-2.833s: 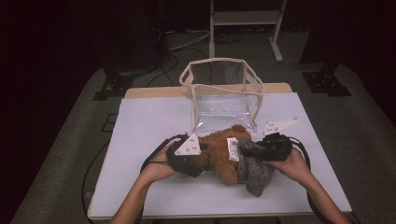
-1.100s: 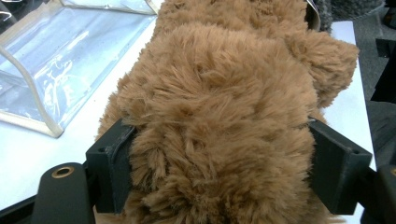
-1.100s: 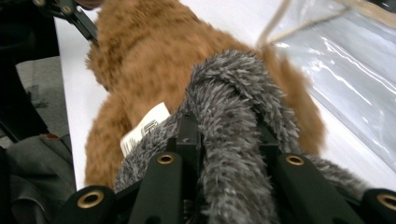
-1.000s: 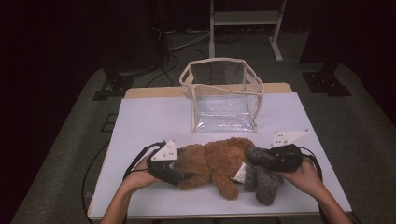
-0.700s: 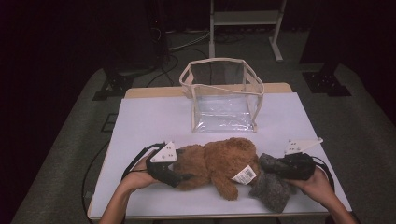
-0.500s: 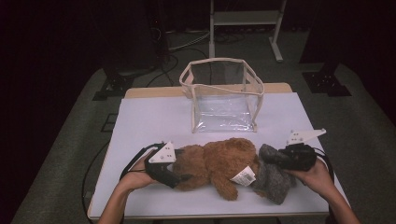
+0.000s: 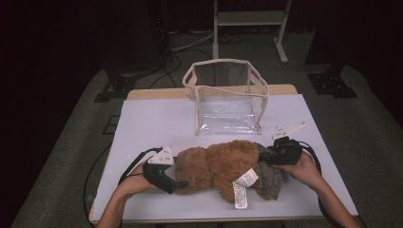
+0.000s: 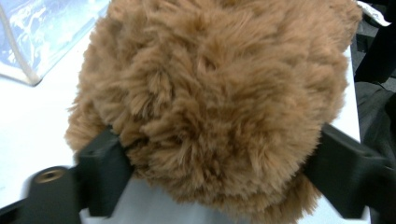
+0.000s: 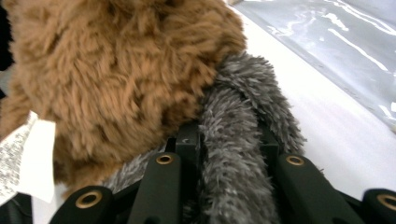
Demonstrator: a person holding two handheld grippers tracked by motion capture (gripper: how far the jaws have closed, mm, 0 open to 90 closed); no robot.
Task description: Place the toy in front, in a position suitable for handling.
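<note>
Gripping one brown plush toy (image 7: 216, 166): left gripper (image 7: 177, 179) its head, right gripper (image 7: 264, 157) its grey limb (image 9: 236, 154).

Brown-and-grey plush toy (image 7: 223, 166) flat on table

Brown and grey plush on a white bench

The soft toy (image 7: 214, 166) is shaggy tan-brown between the black left fingers (image 8: 100, 175), its limb (image 9: 233, 154) flecked grey between the black right fingers (image 9: 177, 154); white printed tag (image 7: 241, 187); clear bag (image 7: 228, 97), cream-trimmed.

We see the plush toy (image 7: 216, 166) lying on the worktop (image 7: 142, 123) between the left gripper (image 7: 164, 176) and the right gripper (image 7: 278, 154). Beyond both grippers stands the clear bag (image 7: 228, 97), well apart from the left one.
</note>
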